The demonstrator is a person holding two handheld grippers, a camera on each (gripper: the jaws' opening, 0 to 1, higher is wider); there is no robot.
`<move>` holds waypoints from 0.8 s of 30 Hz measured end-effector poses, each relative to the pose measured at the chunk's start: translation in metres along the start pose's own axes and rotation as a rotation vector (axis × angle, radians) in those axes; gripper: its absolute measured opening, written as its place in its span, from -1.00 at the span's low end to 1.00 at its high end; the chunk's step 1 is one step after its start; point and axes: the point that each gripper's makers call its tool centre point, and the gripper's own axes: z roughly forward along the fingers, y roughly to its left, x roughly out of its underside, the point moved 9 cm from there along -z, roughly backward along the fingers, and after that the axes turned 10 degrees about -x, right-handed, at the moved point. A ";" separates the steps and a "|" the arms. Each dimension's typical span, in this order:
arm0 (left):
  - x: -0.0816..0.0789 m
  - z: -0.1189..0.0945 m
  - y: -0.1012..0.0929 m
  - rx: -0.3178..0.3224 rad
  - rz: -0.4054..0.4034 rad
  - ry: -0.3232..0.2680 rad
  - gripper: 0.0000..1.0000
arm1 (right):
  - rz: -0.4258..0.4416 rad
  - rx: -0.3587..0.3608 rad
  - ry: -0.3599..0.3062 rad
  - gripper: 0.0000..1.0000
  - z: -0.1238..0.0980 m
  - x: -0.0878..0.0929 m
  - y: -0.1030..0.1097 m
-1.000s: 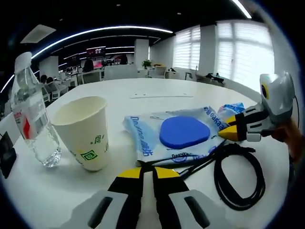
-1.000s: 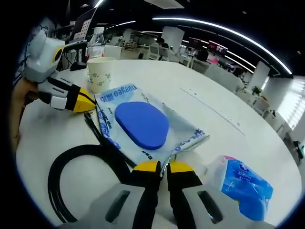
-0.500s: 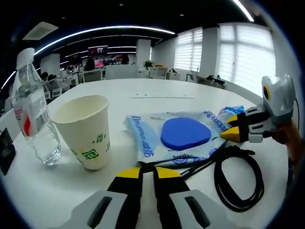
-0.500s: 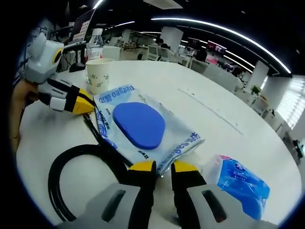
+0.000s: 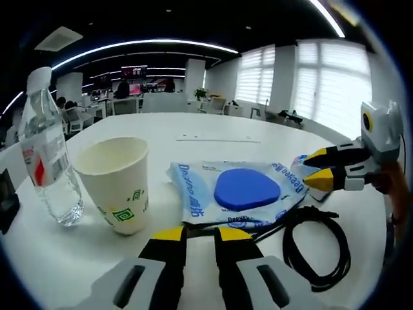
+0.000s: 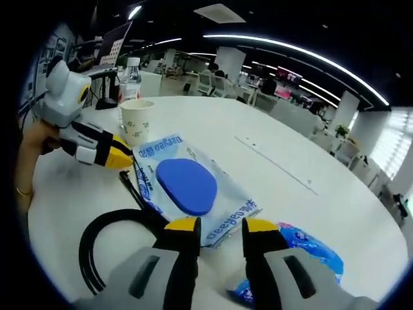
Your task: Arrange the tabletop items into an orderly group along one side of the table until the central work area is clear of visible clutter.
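open-plan office space with ceiling light strips and window blinds lay behind a round white table point(image 5: 213, 129) on which all items rested. left gripper point(image 5: 195, 234), seen in the left gripper view, had its yellow-tipped jaws slightly apart, holding nothing, just short of the near edge of a wet-wipes pack point(image 5: 239, 190) with a blue lid. left of those jaws stood a paper cup point(image 5: 117, 182), upright, and further left a clear water bottle point(image 5: 44, 155), also upright, close beside the cup. right of the jaws lay a coiled black cable point(image 5: 316, 242), one end running under the edge of the pack. right gripper point(image 6: 221, 226), seen in the right gripper view, had its jaws apart and empty, their tips over the near corner of the wet-wipes pack point(image 6: 190, 187). right of its jaws lay a blue tissue packet point(image 6: 310, 248), partly hidden by the right jaw. left of its jaws lay the black cable point(image 6: 113, 242); beyond the pack stood the paper cup point(image 6: 137, 119) and water bottle point(image 6: 130, 77).
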 end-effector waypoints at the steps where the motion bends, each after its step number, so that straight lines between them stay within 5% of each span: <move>1: 0.000 0.000 0.000 0.002 0.011 -0.003 -0.64 | 0.005 -0.002 -0.002 -0.37 0.000 0.000 0.000; 11: 0.004 -0.010 0.001 0.031 -0.021 -0.031 -0.61 | 0.016 -0.031 -0.033 -0.42 -0.010 -0.001 -0.001; 24: -0.001 -0.027 -0.011 0.073 -0.007 -0.068 -0.61 | 0.068 0.037 -0.069 -0.44 -0.038 0.012 -0.032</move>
